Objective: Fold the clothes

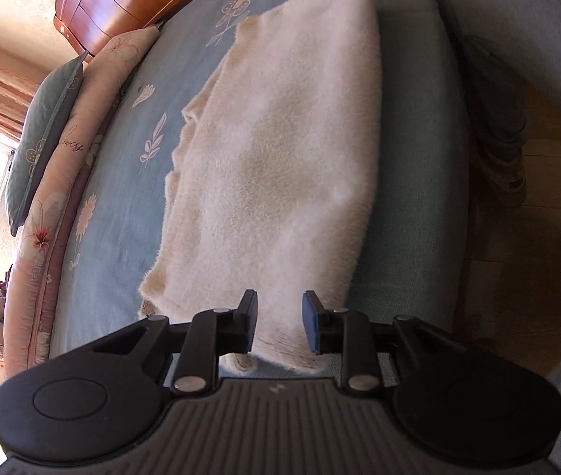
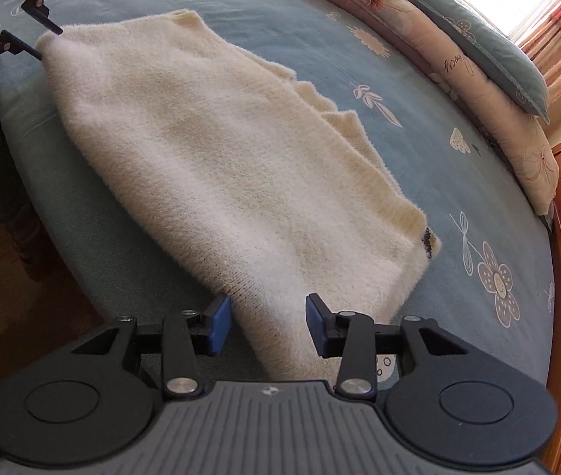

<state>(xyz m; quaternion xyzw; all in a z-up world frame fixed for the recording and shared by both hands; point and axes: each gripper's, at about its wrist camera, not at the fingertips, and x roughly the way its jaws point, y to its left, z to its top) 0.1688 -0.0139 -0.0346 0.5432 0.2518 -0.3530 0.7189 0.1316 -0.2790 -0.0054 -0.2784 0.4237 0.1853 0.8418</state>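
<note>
Sweater [image 1: 280,158], cream and fluffy, lies folded flat along the near edge of the blue flowered bedspread [image 1: 130,206], ready for another fold. Left gripper [image 1: 279,326] and right gripper [image 2: 267,324] each hover over one end of it, jaws spread with nothing pinched, probably having let the fold settle.
</note>
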